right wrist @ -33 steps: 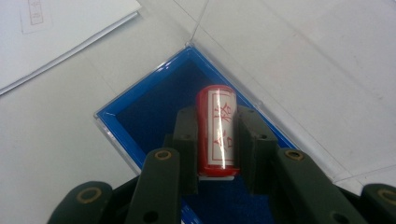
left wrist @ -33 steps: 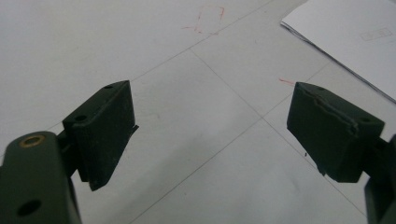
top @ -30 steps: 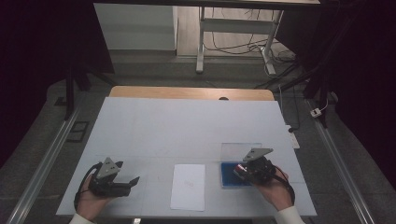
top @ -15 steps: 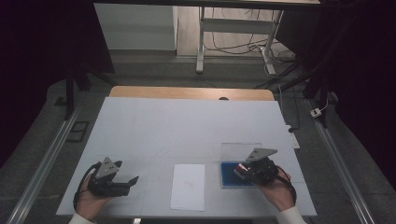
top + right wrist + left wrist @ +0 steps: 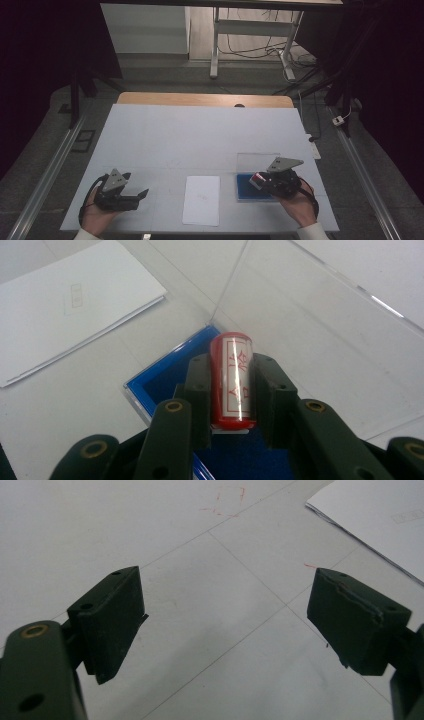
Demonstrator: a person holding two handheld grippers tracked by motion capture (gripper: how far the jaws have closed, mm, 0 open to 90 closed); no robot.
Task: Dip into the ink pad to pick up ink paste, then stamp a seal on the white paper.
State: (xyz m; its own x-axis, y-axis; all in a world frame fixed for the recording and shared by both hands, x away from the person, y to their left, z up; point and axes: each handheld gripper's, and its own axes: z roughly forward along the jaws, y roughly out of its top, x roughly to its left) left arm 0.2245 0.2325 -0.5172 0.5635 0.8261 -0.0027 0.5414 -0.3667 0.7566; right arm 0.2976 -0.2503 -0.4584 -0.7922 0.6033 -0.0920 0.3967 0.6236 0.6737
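One broad white table (image 5: 200, 135) takes up most of the high view, with a strip of wood showing along its 12 o'clock edge. From the centre toward 12 o'clock the top lies bare from side rail to side rail, so the open room is all in that far half. The things sit in a row along the 6 o'clock edge.

At 6 o'clock lies a white sheet of paper (image 5: 201, 199), flat, with bare tabletop on each side of it. Toward 5 o'clock sits a shallow blue tray (image 5: 244, 192), its clear lid (image 5: 257, 162) standing open at its far edge. The tray's right part is hidden under the right gripper (image 5: 261, 180), and the tray's near corner runs off the bottom of the right gripper view.

That gripper's jaws are closed on a red cylindrical stamp (image 5: 231, 380), held over the tray's blue pad; red characters run along the stamp's white label, too warped to read. The right hand (image 5: 299, 207) is cut off at the frame's bottom edge.

At 7 o'clock the left hand (image 5: 95, 212) holds the left gripper (image 5: 225, 617) low over bare table, well apart from the paper. Its jaws stand wide apart with nothing between them. Faint red marks on the tabletop are too small to make out.
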